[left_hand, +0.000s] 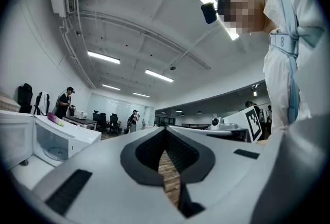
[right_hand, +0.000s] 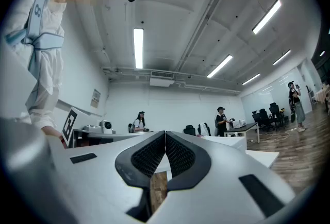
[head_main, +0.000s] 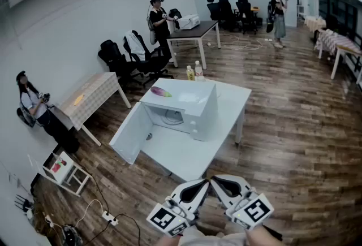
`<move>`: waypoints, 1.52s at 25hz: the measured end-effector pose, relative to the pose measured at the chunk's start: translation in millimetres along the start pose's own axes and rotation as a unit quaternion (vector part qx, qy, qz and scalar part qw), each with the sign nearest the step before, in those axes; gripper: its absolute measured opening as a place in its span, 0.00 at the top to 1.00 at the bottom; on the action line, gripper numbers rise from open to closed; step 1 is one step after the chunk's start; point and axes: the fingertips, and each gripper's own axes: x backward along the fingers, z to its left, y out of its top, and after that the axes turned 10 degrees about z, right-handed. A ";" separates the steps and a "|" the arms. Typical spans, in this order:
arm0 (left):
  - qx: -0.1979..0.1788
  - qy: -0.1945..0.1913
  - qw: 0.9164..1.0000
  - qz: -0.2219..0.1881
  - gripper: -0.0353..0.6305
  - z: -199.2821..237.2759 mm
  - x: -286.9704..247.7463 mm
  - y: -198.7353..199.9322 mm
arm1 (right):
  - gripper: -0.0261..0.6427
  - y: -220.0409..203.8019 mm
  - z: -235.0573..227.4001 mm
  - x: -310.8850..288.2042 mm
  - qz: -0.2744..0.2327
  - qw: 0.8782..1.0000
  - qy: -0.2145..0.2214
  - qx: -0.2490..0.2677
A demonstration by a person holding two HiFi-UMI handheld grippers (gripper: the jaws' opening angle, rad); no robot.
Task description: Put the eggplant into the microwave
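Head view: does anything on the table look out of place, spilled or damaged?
The eggplant lies on top of the microwave, an odd spot, while the door hangs wide open. Nothing looks spilled or damaged.

White worktop [head_main: 186,155] stood on wood floor [head_main: 294,126]; microwave [head_main: 192,104], door open, carried on it; two bottles [head_main: 198,71] placed at far edge.

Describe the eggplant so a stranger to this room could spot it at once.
On the white table mid-room stands a white microwave with its door swung open. The eggplant lies on the microwave's top, near its far left corner. It is the only purple, elongated thing there; the two bottles behind stand upright on the table.
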 end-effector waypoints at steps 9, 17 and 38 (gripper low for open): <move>-0.003 -0.026 1.000 0.008 0.94 -8.4 -13.2 -0.5 | 0.91 -0.1 -10.1 11.4 0.003 1.000 -0.022 -0.004; -0.001 -0.031 0.999 0.016 0.94 -7.8 -16.5 -5.5 | 0.91 6.6 -10.7 14.9 -0.015 1.000 -0.008 -0.021; -0.078 0.012 0.996 0.039 0.85 76.9 32.4 -7.2 | 0.91 -16.0 -9.6 -38.3 0.070 0.995 0.062 0.038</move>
